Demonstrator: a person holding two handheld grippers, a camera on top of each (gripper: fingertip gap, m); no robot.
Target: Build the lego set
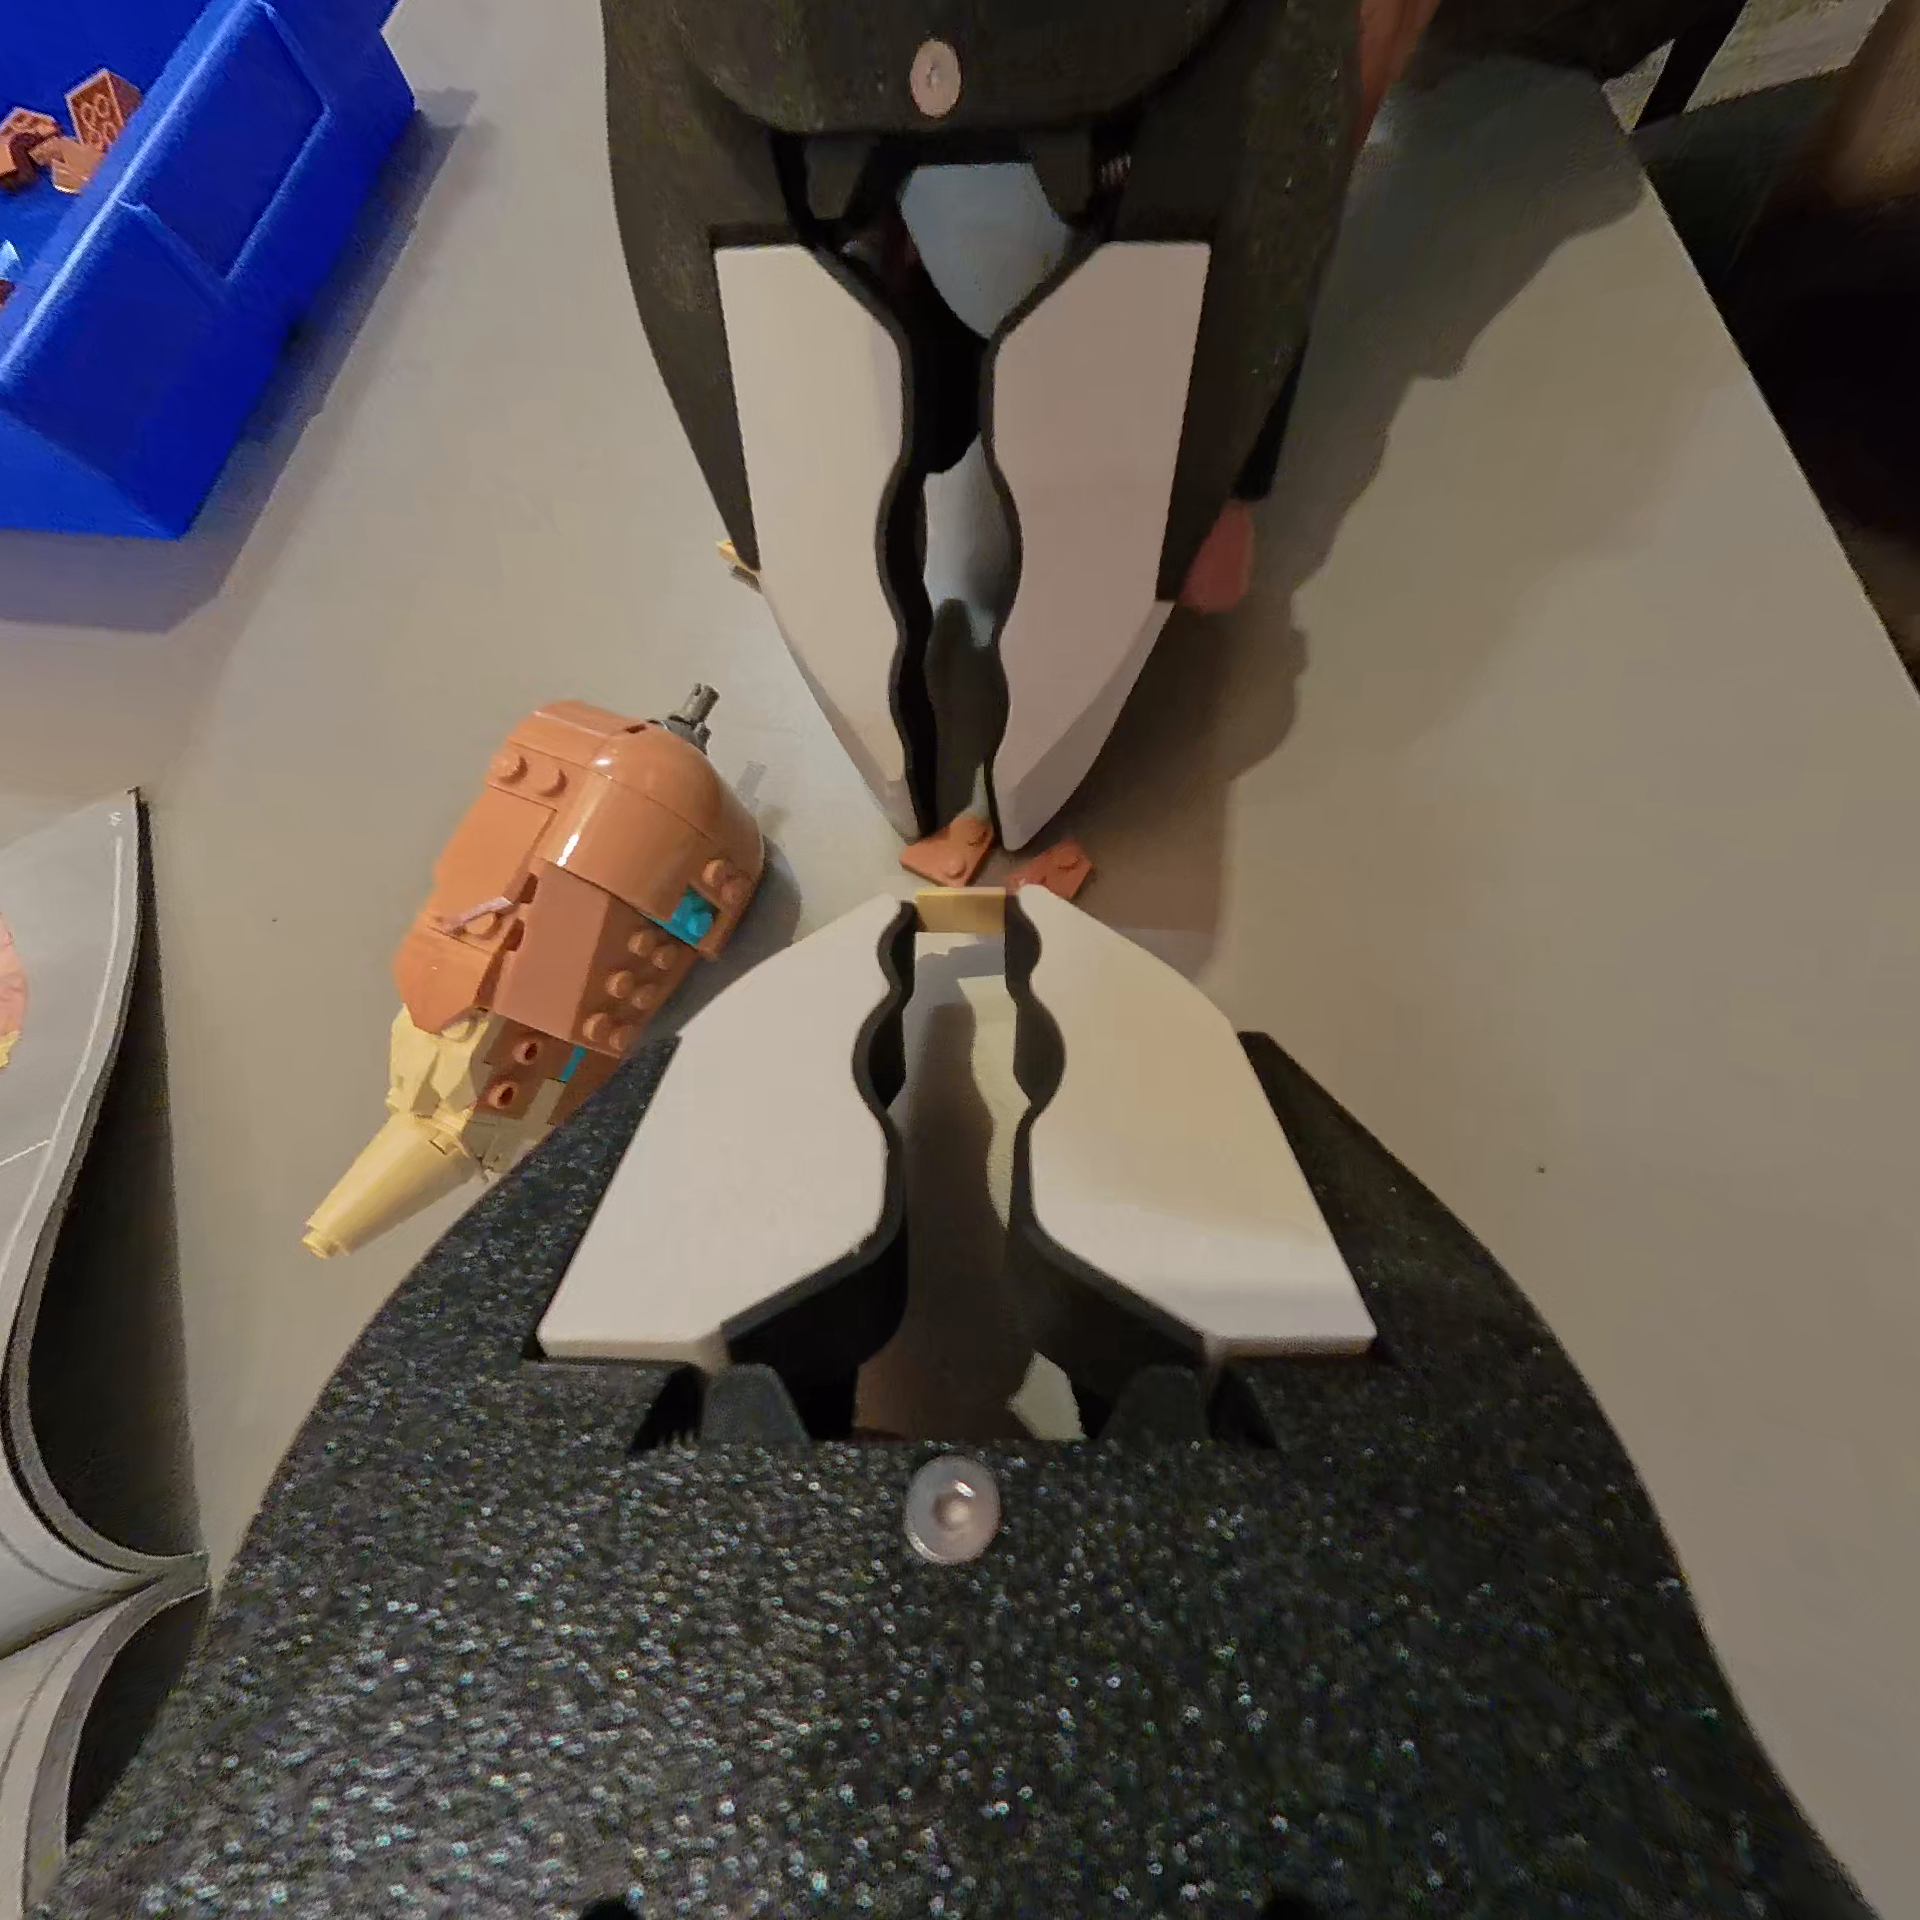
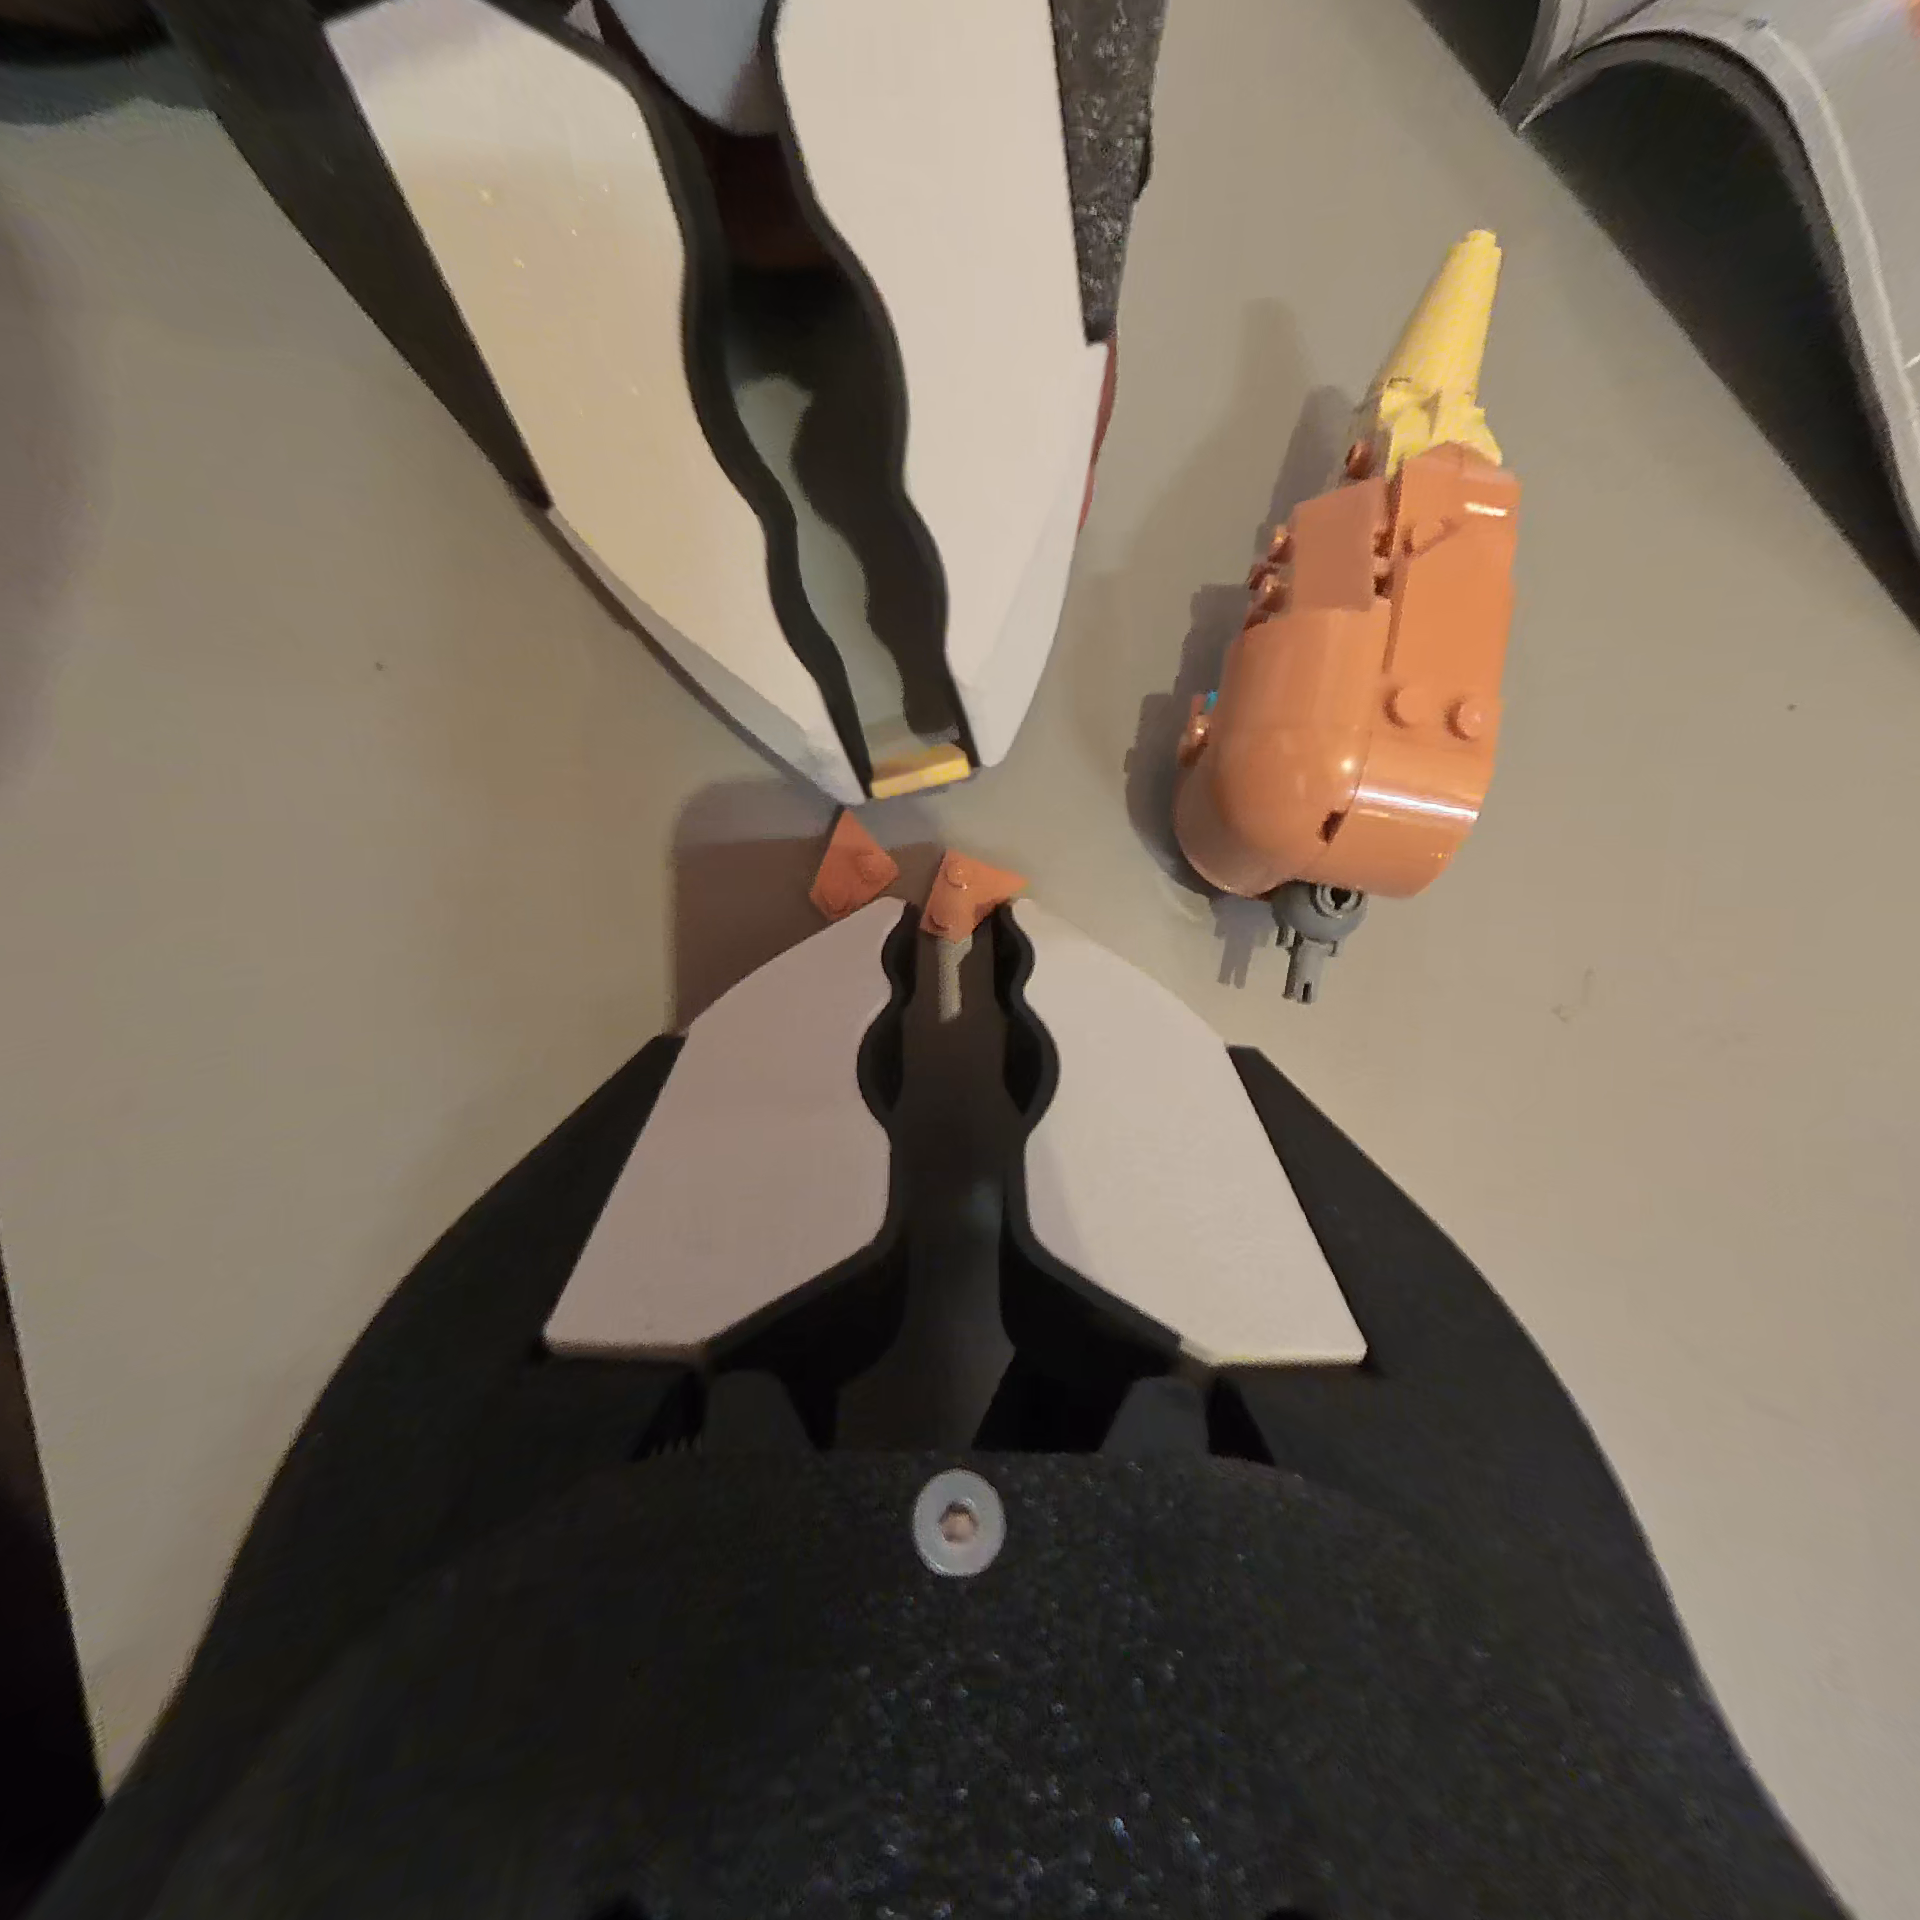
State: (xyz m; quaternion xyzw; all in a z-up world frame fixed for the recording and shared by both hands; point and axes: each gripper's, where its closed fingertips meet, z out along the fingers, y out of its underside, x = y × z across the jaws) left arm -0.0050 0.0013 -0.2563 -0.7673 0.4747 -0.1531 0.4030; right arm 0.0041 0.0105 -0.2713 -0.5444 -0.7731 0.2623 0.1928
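In the left wrist view, we are clamping the left gripper (image 1: 958, 914) on a tan tile (image 1: 958, 912), its length crosswise; a brown plate (image 1: 948, 844) is lying just past it at 12 o'clock.

In the right wrist view, we are pinching that plate (image 2: 961, 894) in the right gripper (image 2: 958, 920), the tile (image 2: 920, 777) waiting near at 12 o'clock.
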